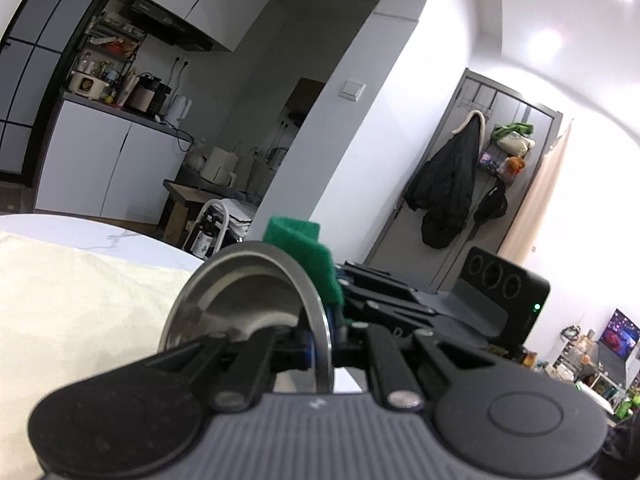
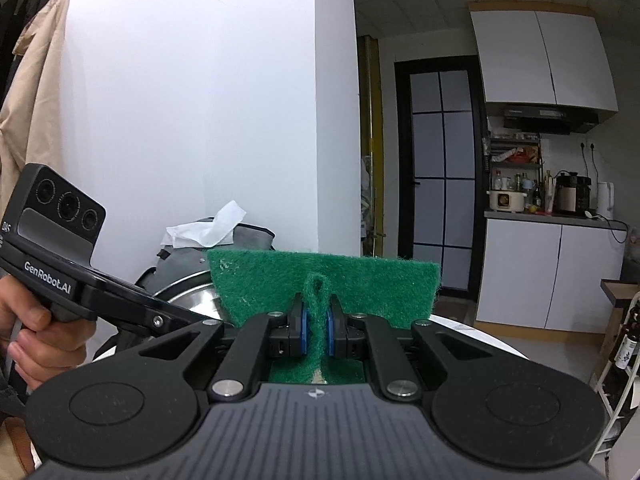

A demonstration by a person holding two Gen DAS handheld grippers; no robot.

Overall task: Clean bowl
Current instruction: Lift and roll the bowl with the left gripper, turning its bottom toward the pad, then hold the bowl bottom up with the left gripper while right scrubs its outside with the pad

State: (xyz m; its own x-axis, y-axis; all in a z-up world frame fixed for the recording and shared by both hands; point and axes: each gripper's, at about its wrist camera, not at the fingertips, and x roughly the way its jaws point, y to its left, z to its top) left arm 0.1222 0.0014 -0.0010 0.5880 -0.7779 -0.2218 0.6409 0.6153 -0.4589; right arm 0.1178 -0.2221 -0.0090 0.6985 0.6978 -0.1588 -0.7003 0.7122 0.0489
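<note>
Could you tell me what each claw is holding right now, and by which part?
The left claw grips the steel bowl by its rim. The right claw pinches the green scouring pad by a fold at its middle.
</note>
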